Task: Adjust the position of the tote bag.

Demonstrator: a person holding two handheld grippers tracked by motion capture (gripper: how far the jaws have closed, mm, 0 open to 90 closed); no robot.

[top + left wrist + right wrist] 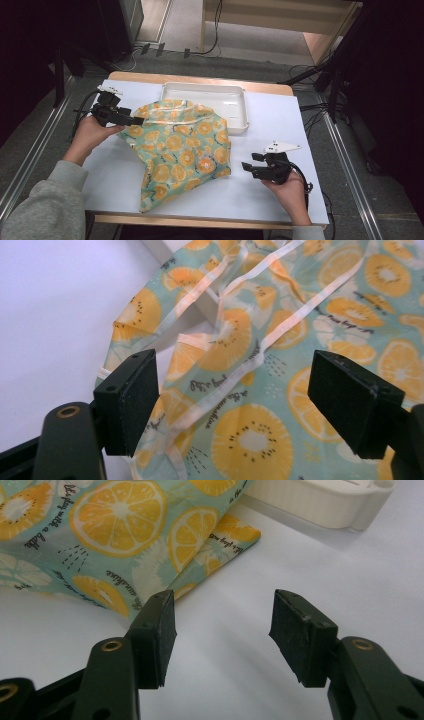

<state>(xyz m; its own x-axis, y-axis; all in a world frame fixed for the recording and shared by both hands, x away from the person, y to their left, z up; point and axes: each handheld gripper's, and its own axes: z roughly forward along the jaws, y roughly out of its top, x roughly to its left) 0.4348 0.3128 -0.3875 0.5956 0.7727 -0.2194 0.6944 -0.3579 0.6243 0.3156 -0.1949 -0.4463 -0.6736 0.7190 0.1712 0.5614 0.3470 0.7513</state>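
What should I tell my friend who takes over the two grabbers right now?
Left gripper: fingers open, at the upper left edge of the orange-print cloth, gripping nothing.
Right gripper: fingers open over the bare white table, just right of the cloth's lower right corner, apart from it.
The cloth lies rumpled mid-table, its top edge against the white tray; the tray looks empty.
Done: hard to tell; the cloth is partly folded over itself.
Left: probably grasp the cloth's edges and fold or smooth it.
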